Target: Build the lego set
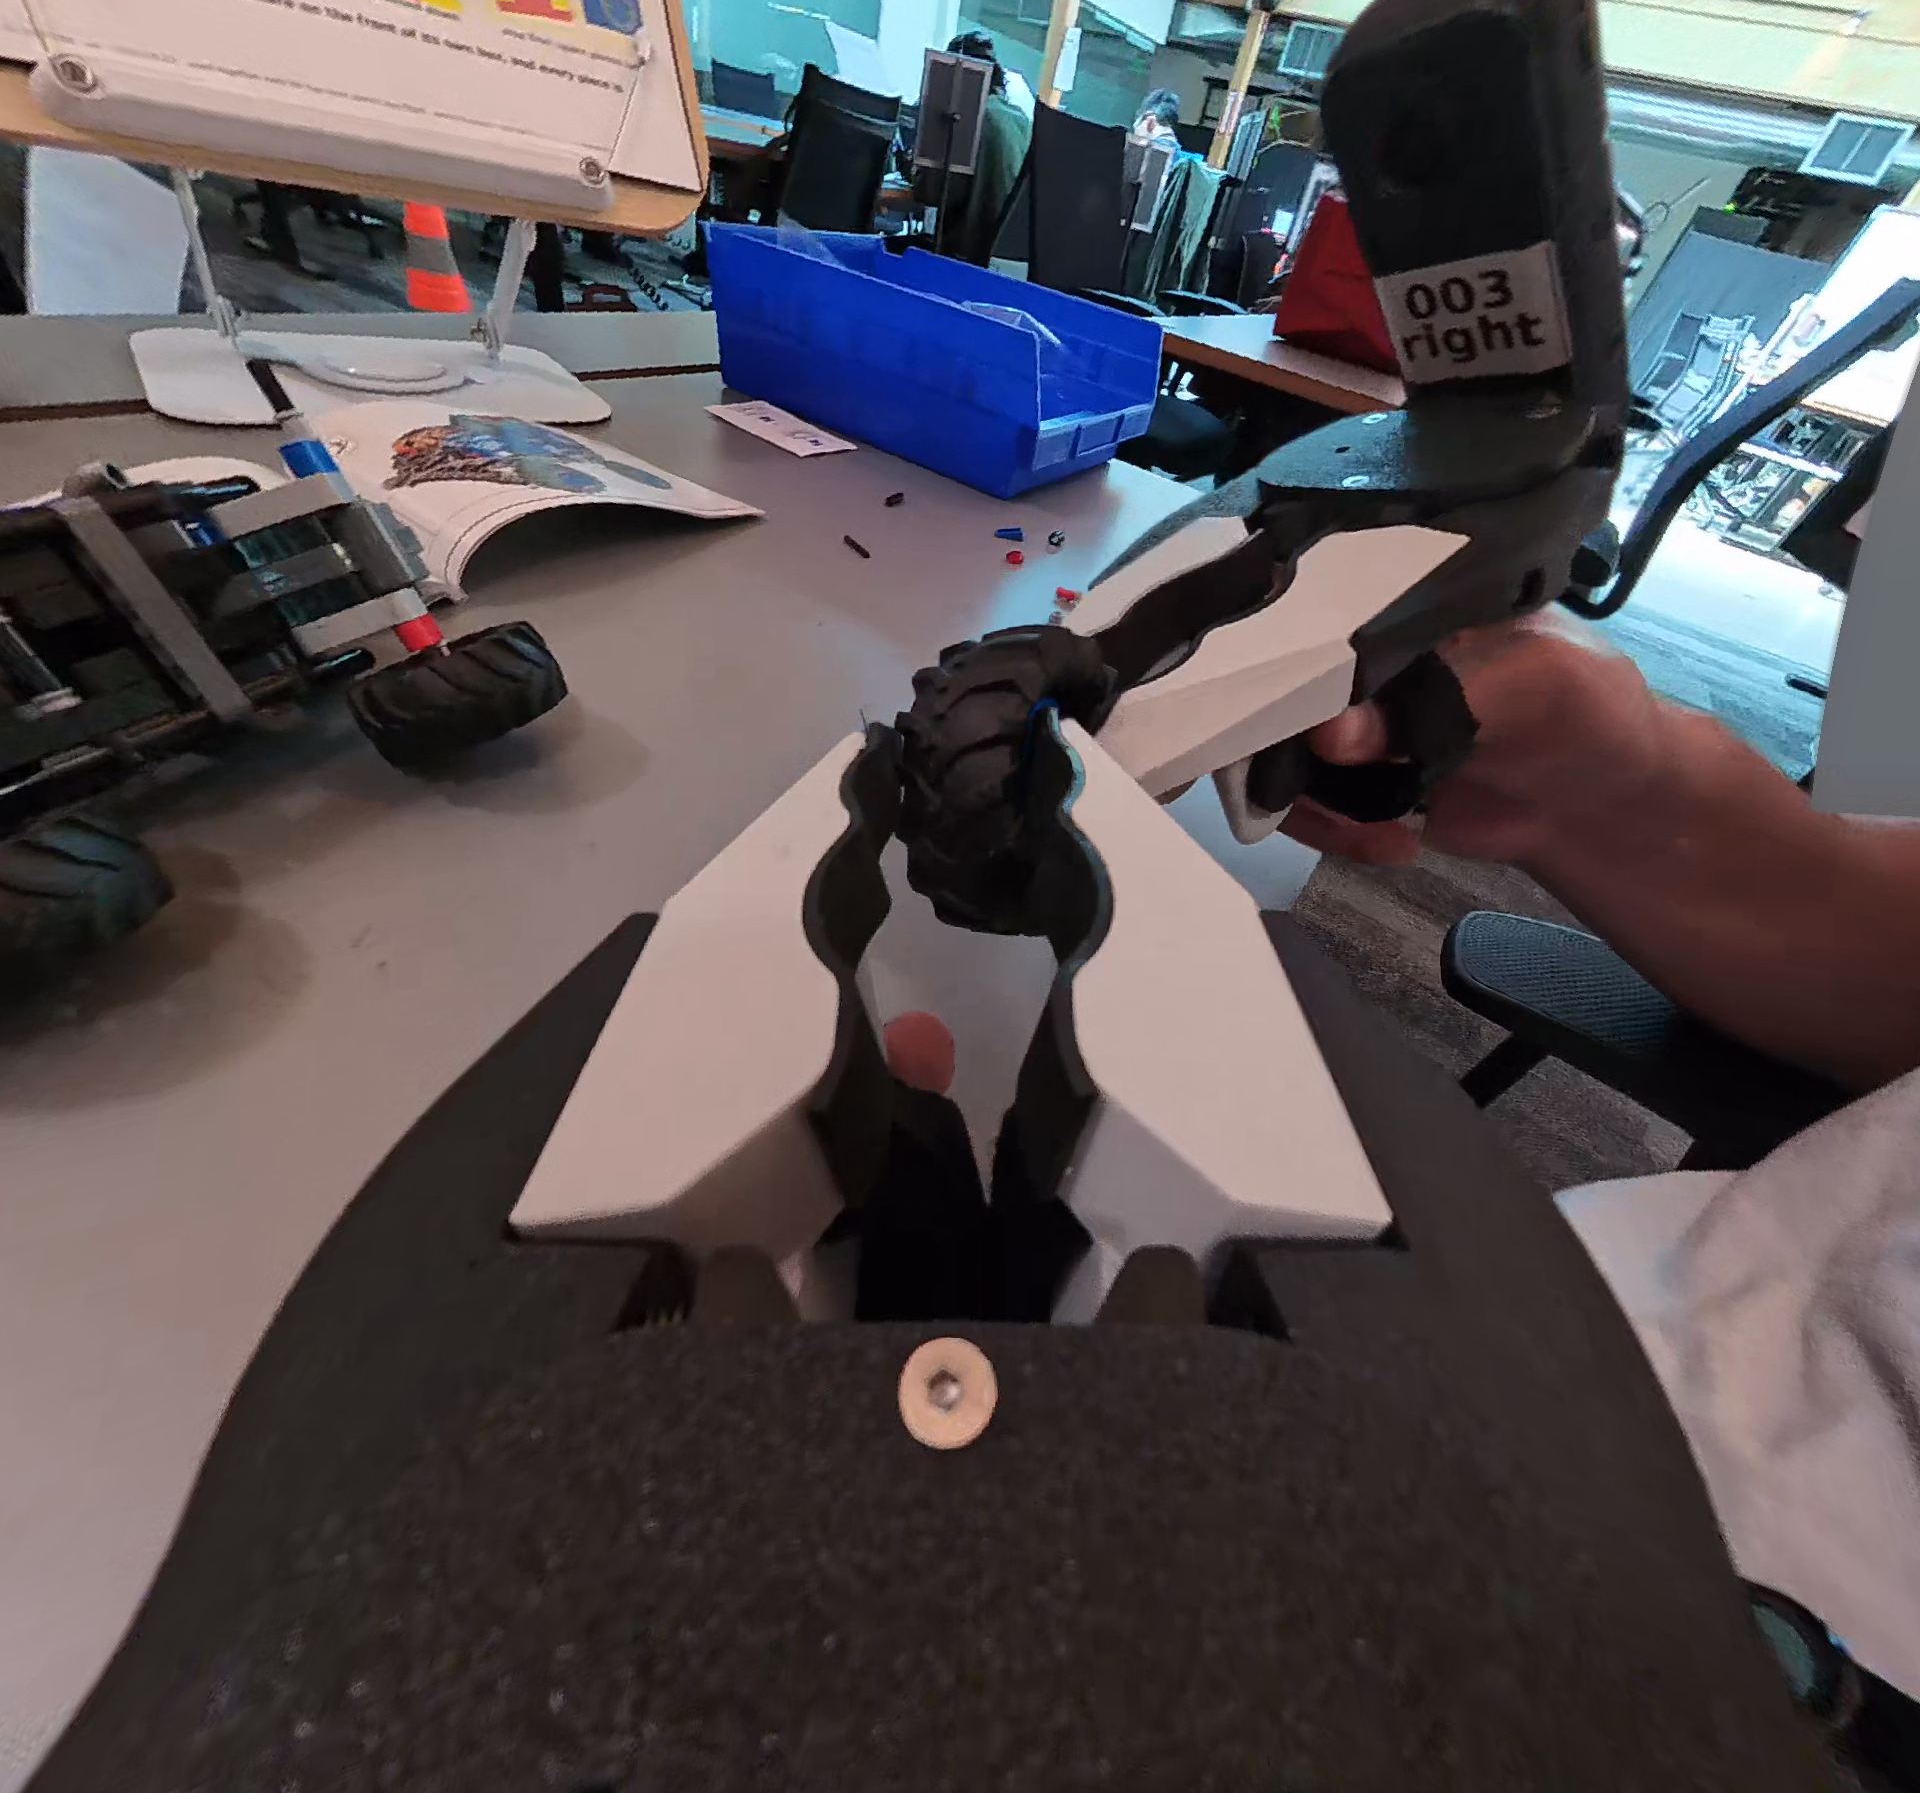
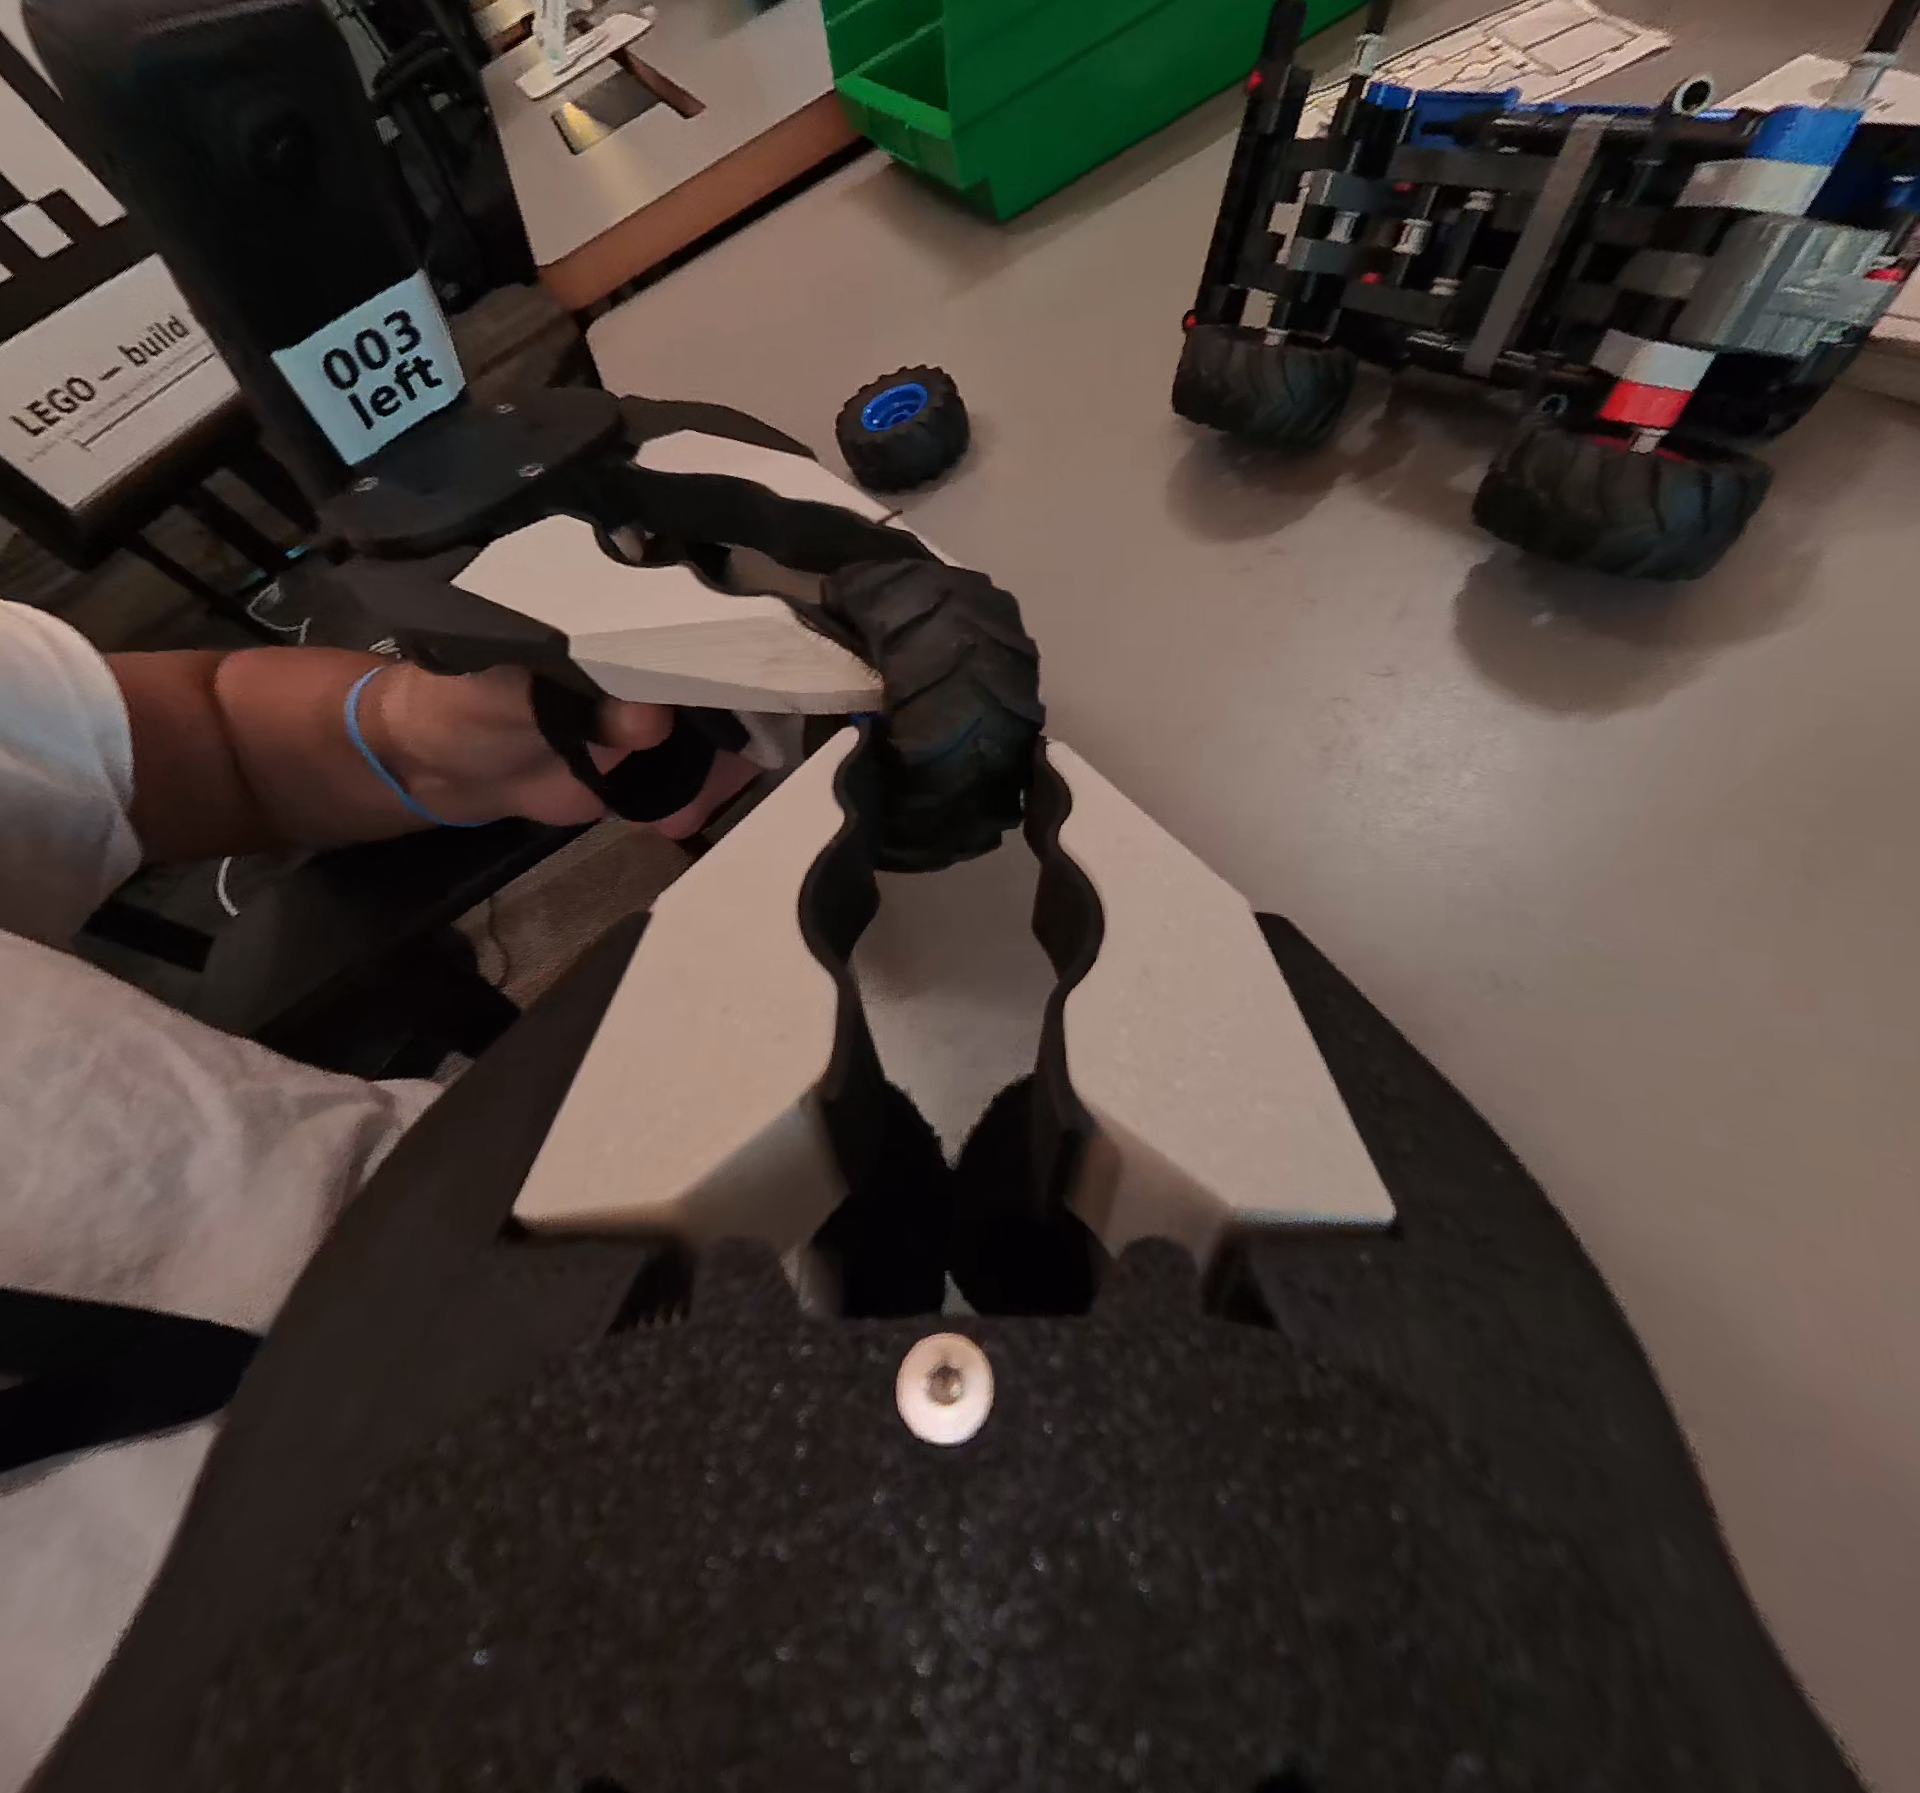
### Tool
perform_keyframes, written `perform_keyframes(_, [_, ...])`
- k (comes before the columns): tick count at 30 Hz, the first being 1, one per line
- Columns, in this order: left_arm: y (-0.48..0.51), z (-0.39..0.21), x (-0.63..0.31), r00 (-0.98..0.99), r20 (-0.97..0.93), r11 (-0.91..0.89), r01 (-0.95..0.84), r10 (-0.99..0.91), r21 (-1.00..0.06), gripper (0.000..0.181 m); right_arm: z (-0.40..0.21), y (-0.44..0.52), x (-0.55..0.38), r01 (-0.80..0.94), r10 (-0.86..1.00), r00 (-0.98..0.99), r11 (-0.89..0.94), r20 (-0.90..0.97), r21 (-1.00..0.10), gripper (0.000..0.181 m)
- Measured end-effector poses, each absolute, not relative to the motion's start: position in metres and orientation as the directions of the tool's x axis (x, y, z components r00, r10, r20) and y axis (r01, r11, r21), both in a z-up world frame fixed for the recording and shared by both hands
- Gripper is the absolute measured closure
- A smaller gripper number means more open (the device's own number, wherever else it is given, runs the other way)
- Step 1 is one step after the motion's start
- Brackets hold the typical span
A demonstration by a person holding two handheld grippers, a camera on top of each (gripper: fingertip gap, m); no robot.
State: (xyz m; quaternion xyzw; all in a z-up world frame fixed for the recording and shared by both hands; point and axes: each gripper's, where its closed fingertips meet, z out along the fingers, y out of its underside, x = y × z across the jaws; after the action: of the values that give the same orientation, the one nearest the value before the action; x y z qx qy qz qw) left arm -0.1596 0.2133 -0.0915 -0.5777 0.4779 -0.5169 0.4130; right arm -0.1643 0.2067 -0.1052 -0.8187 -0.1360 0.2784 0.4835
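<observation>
Left wrist view: the left gripper [image 1: 971, 756] has its fingers [image 1: 1117, 870] narrowly parted, pinching a black tyre [image 1: 982, 787] held above the worktop [image 1: 675, 704]. The right gripper [image 1: 1081, 663] meets the same tyre from the far side. The partly built lego truck [image 1: 197, 600] lies at left.

Right wrist view: the right gripper [image 2: 945, 756] has fingers [image 2: 748, 912] closed on the tyre [image 2: 951, 704] at their tips, opposite the left gripper [image 2: 842, 642]. A loose blue-hubbed wheel [image 2: 902, 429] rests beyond; the truck [image 2: 1558, 289] lies on its side.

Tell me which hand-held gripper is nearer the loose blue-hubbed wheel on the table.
Left. The left hand-held gripper sits just before the loose wheel; the right hand-held gripper is farther back. Both grip the black tire.
</observation>
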Motion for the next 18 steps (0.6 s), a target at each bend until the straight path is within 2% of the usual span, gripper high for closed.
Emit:
perform_keyframes(6, [0.218, -0.1, -0.157, -0.011, 0.406, -0.4, -0.151, -0.914, -0.904, 0.158, -0.11, 0.214, -0.159, 0.046, 0.46, 0.87, -0.432, -0.176, -0.901, 0.154])
perform_keyframes(11, [0.216, -0.094, -0.156, -0.08, 0.533, -0.521, -0.131, -0.842, -0.843, 0.158, -0.098, 0.213, -0.16, -0.108, 0.514, 0.781, -0.447, -0.354, -0.888, 0.151])
perform_keyframes(16, [0.221, -0.095, -0.157, -0.021, 0.46, -0.455, -0.115, -0.888, -0.883, 0.156, -0.103, 0.213, -0.154, -0.075, 0.494, 0.809, -0.45, -0.318, -0.89, 0.146])
perform_keyframes(18, [0.218, -0.092, -0.157, -0.039, 0.467, -0.461, -0.114, -0.883, -0.88, 0.156, -0.103, 0.209, -0.16, -0.093, 0.517, 0.774, -0.477, -0.364, -0.874, 0.15])
